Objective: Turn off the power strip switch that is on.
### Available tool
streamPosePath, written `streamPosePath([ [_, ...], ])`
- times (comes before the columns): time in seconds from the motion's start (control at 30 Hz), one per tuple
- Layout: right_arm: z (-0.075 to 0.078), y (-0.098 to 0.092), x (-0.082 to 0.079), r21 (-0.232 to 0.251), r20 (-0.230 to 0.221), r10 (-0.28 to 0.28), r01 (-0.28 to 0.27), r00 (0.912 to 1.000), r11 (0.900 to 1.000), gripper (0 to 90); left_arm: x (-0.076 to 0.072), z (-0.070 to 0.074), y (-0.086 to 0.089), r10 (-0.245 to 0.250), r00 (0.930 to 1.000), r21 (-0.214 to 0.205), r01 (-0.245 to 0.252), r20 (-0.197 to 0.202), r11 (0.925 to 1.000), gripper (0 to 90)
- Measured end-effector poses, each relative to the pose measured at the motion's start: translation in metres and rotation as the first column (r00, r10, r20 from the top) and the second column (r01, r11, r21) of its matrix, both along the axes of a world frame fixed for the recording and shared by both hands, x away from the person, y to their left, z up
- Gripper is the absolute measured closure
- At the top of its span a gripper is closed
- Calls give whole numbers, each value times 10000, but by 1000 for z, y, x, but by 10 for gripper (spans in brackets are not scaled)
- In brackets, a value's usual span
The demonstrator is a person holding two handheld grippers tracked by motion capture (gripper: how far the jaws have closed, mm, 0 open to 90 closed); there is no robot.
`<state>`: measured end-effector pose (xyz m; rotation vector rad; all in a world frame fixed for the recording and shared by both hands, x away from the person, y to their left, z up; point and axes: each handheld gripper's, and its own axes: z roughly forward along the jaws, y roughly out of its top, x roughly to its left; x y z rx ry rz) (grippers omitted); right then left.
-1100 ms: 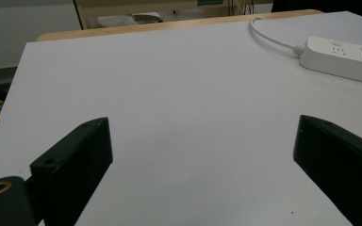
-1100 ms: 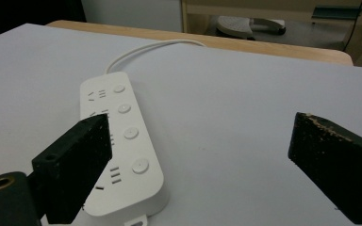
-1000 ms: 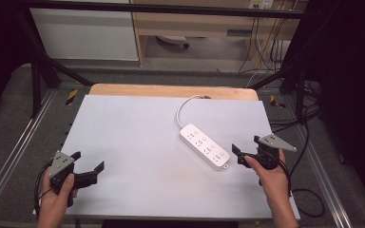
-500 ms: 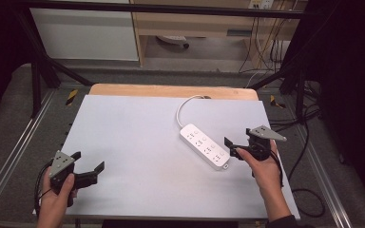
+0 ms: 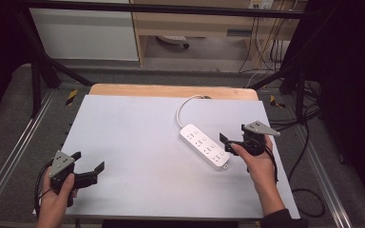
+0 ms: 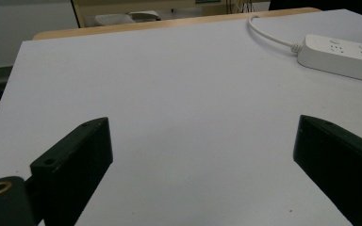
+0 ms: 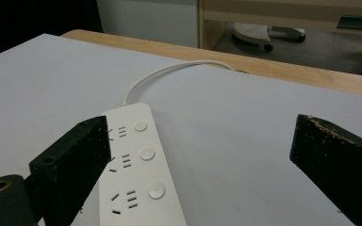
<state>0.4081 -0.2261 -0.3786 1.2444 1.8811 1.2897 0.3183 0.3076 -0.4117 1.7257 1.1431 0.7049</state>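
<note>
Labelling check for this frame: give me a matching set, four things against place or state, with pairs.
Things:
1. left gripper
2. right gripper
3. power strip
4. strip's cord

Places or states:
A. white, lying flat, sockets up
B. open, near table corner, far from the strip
C. curves toward the far table edge
D. open, beside the strip's near end

Pairs: 1-B, 2-D, 3-A, 4-C

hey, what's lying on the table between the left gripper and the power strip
Nothing. In the high view, only bare white tabletop stretches from the open left gripper to the white power strip; the left gripper view agrees.
</note>
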Motion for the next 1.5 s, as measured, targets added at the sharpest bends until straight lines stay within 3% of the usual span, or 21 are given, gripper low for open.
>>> streamPosePath([
  [0.27, -4, 6, 8, -117, -559, -633, 627, 9964, 9980, 57, 0, 0, 0, -6, 10000, -58, 5, -34, 10000, 51],
  [0.43, -2, 10, 9, -187, -595, -177, 166, 9981, 9997, 105, 0, 0, 0, -21, 10000, -4, 21, -22, 10000, 52],
  [0.5, 0, 16, 12, -535, -936, -54, 4, 9956, 9986, 118, 0, 0, 0, -24, 10000, 22, 24, -26, 10000, 52],
  [1.0, -1, 31, 25, -1201, -1150, 93, -232, 9933, 9925, 135, 0, 0, 0, -29, 10000, -61, 29, -61, 10000, 52],
  [1.3, -5, 34, 34, -875, -1229, 79, -188, 9924, 9960, 116, 0, 0, 0, -24, 10000, -68, 24, -48, 10000, 53],
  [1.5, -9, 39, 37, -1012, -1130, 116, -231, 9935, 9946, 131, 0, 0, 1, -39, 10000, -71, 38, -65, 10000, 53],
])
